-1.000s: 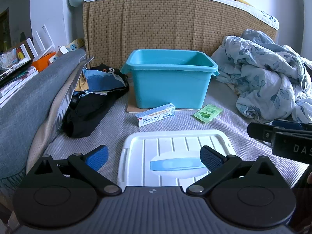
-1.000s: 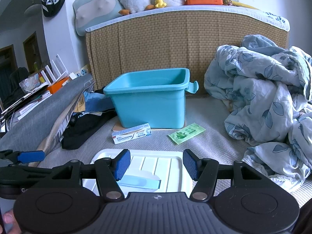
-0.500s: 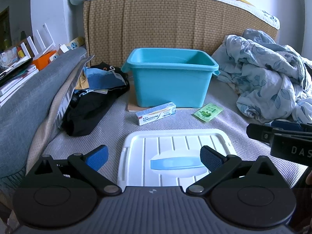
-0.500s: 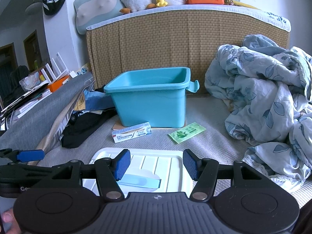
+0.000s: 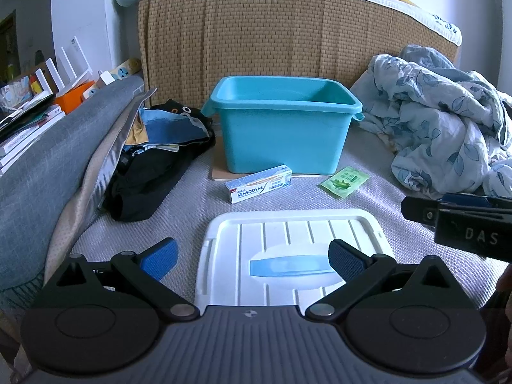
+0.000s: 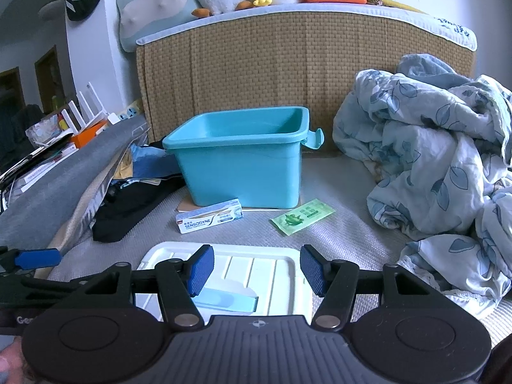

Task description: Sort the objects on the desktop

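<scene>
Both tongs released, nothing held: left gripper, right gripper over white lid; teal bin far, quilt crowds right edge.

We hold the left gripper with jaws wide apart, nothing between them, over the near edge of a white lid lying flat on the grey mat. Beyond the lid lie a toothpaste box and, to its right, a green sachet, both just before the teal bin. The right gripper juts in at the right edge, with a crumpled quilt behind it and dark clothes at far left.
</scene>
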A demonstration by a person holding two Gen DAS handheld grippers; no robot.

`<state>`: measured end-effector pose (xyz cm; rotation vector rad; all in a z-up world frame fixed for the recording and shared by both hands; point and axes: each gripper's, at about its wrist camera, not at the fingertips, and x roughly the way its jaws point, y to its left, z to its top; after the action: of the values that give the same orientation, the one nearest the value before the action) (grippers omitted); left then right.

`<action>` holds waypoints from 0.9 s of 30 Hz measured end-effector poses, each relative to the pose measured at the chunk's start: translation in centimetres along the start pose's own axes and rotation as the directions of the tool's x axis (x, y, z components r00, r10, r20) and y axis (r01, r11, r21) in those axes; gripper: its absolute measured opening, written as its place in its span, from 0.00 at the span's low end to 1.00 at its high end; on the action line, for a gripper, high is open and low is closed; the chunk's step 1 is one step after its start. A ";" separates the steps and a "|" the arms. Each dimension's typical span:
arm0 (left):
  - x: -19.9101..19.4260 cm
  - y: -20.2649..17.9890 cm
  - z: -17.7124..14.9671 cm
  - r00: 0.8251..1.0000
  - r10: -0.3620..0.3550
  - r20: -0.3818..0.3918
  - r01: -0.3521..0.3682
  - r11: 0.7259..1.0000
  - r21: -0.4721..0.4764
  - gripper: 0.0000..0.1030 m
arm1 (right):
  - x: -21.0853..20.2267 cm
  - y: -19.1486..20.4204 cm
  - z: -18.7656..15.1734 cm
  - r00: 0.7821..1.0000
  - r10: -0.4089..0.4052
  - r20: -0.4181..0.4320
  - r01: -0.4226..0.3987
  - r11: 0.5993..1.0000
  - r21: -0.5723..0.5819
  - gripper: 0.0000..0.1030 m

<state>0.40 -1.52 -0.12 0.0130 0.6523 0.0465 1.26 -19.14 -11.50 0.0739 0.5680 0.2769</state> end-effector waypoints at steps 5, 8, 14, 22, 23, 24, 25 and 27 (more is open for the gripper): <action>0.2 0.0 -0.1 1.000 0.003 0.001 -0.003 1.000 0.000 1.00 | 0.9 0.0 0.2 1.000 -0.002 -0.003 0.002 1.000 -0.002 0.62; 0.5 0.0 -0.1 1.000 0.007 0.003 -0.007 1.000 -0.001 1.00 | 1.7 0.2 0.3 1.000 0.002 0.000 -0.002 1.000 -0.009 0.62; 1.2 -0.1 0.2 1.000 0.013 -0.005 -0.013 1.000 -0.009 1.00 | 3.2 0.7 0.4 1.000 0.012 0.006 -0.012 0.999 -0.042 0.62; 2.2 -0.3 1.1 1.000 0.011 -0.001 -0.011 1.000 -0.018 1.00 | 5.0 0.2 1.2 1.000 -0.006 0.014 0.006 1.000 -0.031 0.62; 2.3 -0.4 1.2 1.000 0.010 -0.002 -0.010 1.000 -0.020 1.00 | 5.1 0.0 1.3 1.000 -0.010 0.013 0.010 1.000 -0.020 0.62; 2.4 -0.4 1.3 1.000 0.009 -0.001 -0.009 1.000 -0.021 1.00 | 5.3 -0.2 1.3 1.000 -0.014 0.012 0.014 1.000 -0.010 0.62; 2.5 -0.5 1.4 1.000 0.010 0.001 -0.010 1.000 -0.021 1.00 | 5.5 -0.5 1.4 1.000 -0.016 0.010 0.016 1.000 0.004 0.62; 2.6 -0.6 1.5 1.000 0.016 0.006 -0.016 1.000 -0.019 1.00 | 5.8 -0.9 1.5 1.000 -0.021 0.005 0.021 0.999 0.028 0.62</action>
<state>3.39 -1.98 -0.48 0.0000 0.6452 0.0684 6.92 -18.36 -13.37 0.0955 0.5669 0.2482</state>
